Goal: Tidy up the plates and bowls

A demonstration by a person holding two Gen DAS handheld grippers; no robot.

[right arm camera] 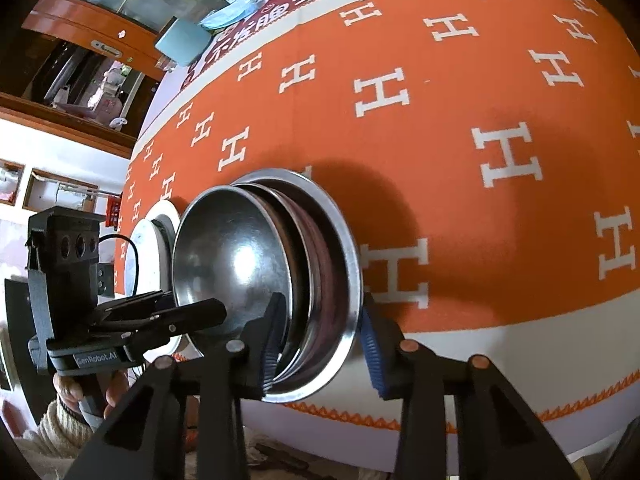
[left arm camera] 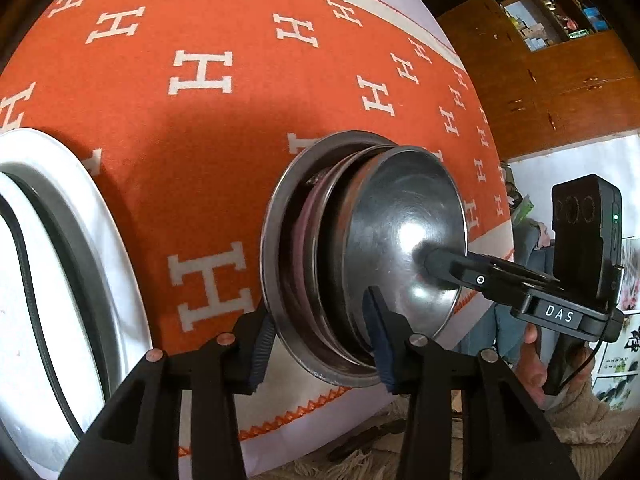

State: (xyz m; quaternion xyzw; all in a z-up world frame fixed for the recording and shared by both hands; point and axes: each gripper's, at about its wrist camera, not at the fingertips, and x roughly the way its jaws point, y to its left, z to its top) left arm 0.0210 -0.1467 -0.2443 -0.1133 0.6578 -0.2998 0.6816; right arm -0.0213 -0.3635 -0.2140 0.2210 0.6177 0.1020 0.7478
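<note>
Down at the near edge of your left wrist view, your left gripper [left arm camera: 320, 344] has its fingers spread either side of a stack of metal dishes [left arm camera: 320, 272] sitting on the orange H-print tablecloth [left arm camera: 200, 128]. One blue-padded finger sits outside the wide bottom plate [left arm camera: 276, 248], the other reaches inside against the shiny steel bowl [left arm camera: 404, 236] on top, so it's straddling the near rims, but you can't tell if it's actually pinching anything or just loose. Your right gripper [left arm camera: 430, 264] comes in from the right with a fingertip down inside that bowl. Over on the left there's a white plate [left arm camera: 80, 216] lying on the cloth, well apart from the stack, with a black cable [left arm camera: 28, 280] running across it. Switching to the right wrist view, same deal mirrored: your right gripper [right arm camera: 320, 340] straddles the near rim of the stack [right arm camera: 312, 264], left finger inside by the bowl [right arm camera: 232, 252], right finger outside the bottom plate [right arm camera: 352, 264], and again you can't tell whether it's clamped. Your left gripper [right arm camera: 208, 312] pokes in from the left at the bowl's rim, and the white plate [right arm camera: 142, 240] peeks out behind the bowl on the far left.
</note>
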